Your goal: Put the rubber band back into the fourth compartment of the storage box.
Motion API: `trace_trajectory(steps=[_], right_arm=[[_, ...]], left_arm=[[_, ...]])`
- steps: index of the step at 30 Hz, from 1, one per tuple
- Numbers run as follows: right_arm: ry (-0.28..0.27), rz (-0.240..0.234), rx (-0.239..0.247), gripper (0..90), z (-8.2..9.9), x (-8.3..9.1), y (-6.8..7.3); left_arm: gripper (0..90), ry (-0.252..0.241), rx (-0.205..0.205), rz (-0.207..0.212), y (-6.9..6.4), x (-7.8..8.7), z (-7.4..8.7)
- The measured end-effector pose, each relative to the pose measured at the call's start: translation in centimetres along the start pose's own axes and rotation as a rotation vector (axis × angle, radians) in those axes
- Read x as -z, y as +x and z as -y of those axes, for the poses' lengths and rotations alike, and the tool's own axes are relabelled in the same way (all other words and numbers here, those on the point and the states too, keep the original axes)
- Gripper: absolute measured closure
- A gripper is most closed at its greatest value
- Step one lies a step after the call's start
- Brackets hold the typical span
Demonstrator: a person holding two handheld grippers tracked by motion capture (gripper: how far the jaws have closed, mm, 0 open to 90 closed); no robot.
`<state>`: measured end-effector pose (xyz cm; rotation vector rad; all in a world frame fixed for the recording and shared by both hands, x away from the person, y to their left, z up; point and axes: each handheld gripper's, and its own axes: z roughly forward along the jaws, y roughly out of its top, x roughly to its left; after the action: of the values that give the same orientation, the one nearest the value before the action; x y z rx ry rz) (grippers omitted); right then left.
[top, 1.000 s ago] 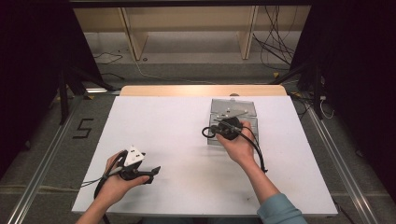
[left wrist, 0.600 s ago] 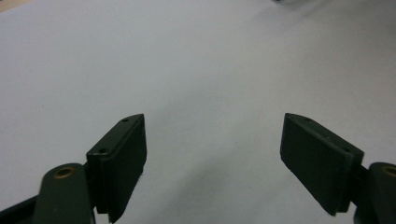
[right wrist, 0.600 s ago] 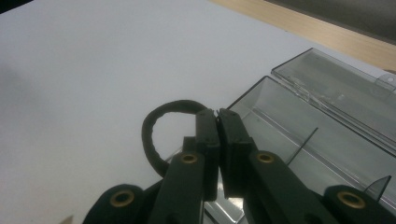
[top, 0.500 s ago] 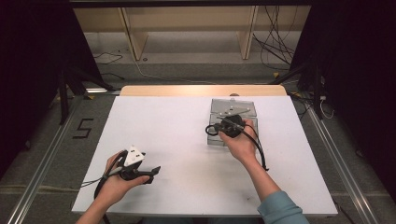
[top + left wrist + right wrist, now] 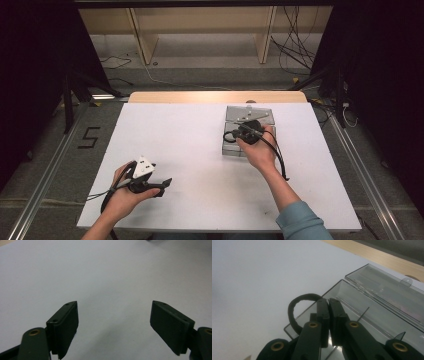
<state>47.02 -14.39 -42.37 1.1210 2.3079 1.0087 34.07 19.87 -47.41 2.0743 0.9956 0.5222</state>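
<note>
Near left of the white desk (image 5: 200, 165): left gripper (image 5: 161, 185) held low in the person's left hand (image 5: 122, 192), well apart from the work. In the left gripper view its jaws stand wide apart over bare desk — nothing between them.

Mid-right: right hand (image 5: 260, 152) holds the right gripper (image 5: 328, 305) over the near-left corner of the clear plastic hinged case (image 5: 372, 315). Jaws pressed together, pinching the black elastic hair-tie loop (image 5: 298, 308). Most of the loop bulges out to the left of the jaw tips; it hangs across the case's left wall, part over the desk, part over the tray. Whether it touches the case rim I cannot tell.

Far side: case lid (image 5: 384, 291) lies open flat, toward the wooden edge strip (image 5: 215, 96) of the desk. The tray looks empty apart from a thin dark line that I cannot identify.

Judgement on progress — the loop is picked up and brought to the open case; the carry looks nearly finished. Left to do: shift the loop further right so that it clears the wall, lower, release inside the tray. Closing the lid would probably follow.
</note>
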Motion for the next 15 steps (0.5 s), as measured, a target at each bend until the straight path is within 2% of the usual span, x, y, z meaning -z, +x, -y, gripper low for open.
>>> trace_trajectory(steps=[15], right_arm=[[0.032, 0.026, 0.001, 87.9, -0.2, -0.42, -0.67]], left_arm=[[22.6, 0.002, -0.003, 0.001, -0.01, 0.0, 0.0]])
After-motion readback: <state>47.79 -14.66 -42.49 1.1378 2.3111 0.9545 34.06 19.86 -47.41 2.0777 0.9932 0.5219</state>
